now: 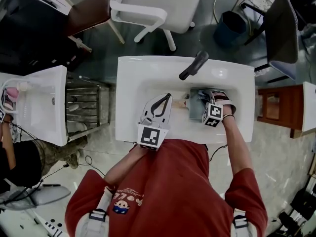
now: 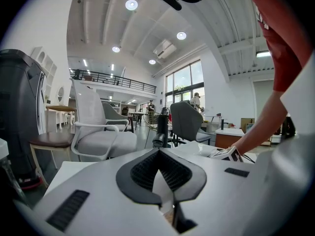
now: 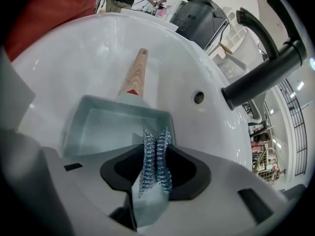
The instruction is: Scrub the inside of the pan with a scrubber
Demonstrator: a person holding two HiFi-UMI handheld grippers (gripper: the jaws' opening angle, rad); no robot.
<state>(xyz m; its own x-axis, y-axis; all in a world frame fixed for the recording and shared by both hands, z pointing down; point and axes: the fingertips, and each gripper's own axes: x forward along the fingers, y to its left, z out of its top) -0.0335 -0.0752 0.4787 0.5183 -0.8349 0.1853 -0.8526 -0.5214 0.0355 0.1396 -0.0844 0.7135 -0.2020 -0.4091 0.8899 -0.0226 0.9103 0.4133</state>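
- Scrub step looks to be at its start: right gripper [image 3: 155, 140] is clamped on a steel-mesh scrubber [image 3: 153, 163], poised just above the pan [image 3: 110, 127]. No firm contact w/ the pan floor can be made out.
- Pan lies in the sink [image 1: 133, 83] basin, toward its right side and in front of the black faucet [image 1: 193, 65]. Its wooden handle [image 3: 135, 73] points toward the sink's left edge.
- Left gripper [image 1: 165, 101] reaches over the sink's front edge, near the handle's end. Its jaws meet at the tips w/ nothing seen between them, and its own view looks off across the room.
- Next move, as judged: press the scrubber onto the pan floor and rub in strokes. Pan appears unheld, so the left gripper prob. needs to steady the handle, or the pan may slide in the slick basin.
- Pan itself is rectangular and shallow, w/ straight walls and a pale grey-blue inside. No obvious grime visible.
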